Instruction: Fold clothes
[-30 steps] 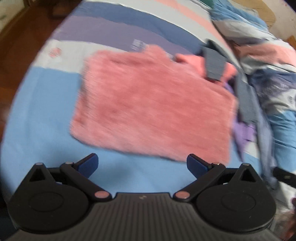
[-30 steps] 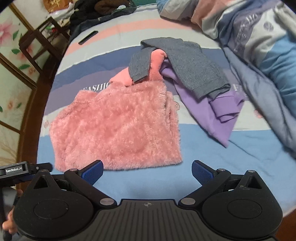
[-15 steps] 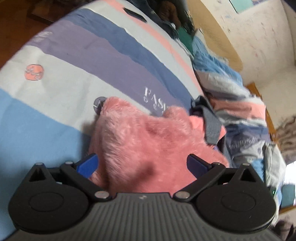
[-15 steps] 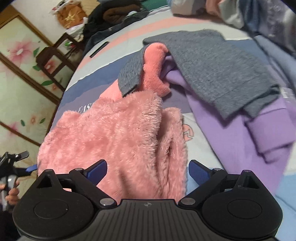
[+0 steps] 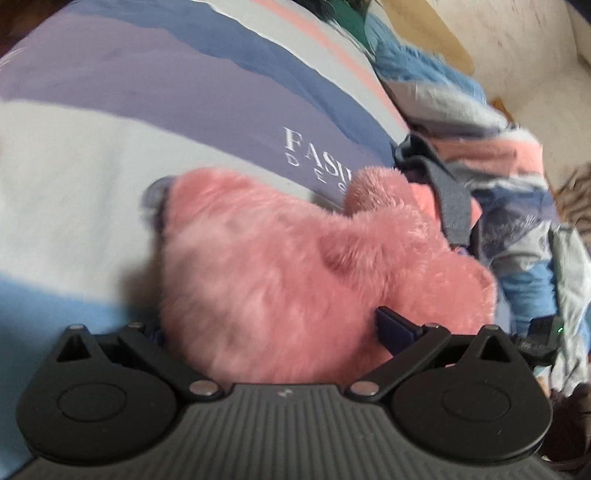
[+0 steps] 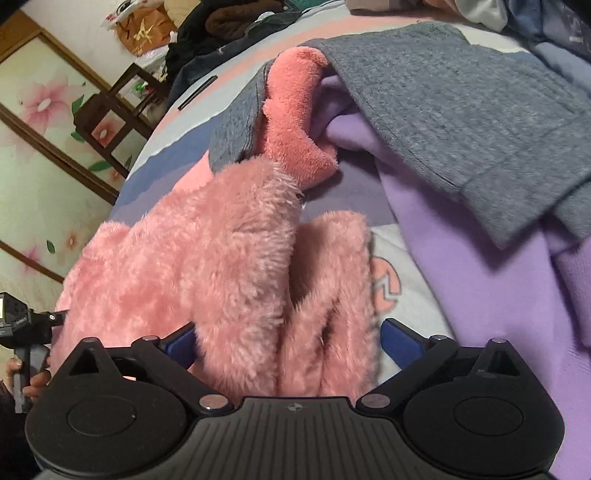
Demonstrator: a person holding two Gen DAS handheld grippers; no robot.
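Note:
A fluffy pink garment (image 5: 295,280) lies on the striped bedsheet (image 5: 147,110). My left gripper (image 5: 273,325) is pushed into its near edge; the fleece fills the gap between the wide-apart fingers and hides the left pad. In the right wrist view the same pink garment (image 6: 207,266) bunches up between the open fingers of my right gripper (image 6: 291,341), at its right edge. Its coral sleeve (image 6: 299,122) runs under a grey sweater (image 6: 461,110).
A purple sweatshirt (image 6: 480,288) lies under the grey sweater on the right. A rumpled duvet (image 5: 517,184) is piled along the far side. Dark clothes (image 6: 229,22) and a wooden chair (image 6: 110,110) stand beyond the bed. The left gripper's handle (image 6: 26,328) shows at far left.
Both grippers have moved forward and down from above the bed onto the pink garment's near edge, which now sits between their fingers. The garment has bunched up.

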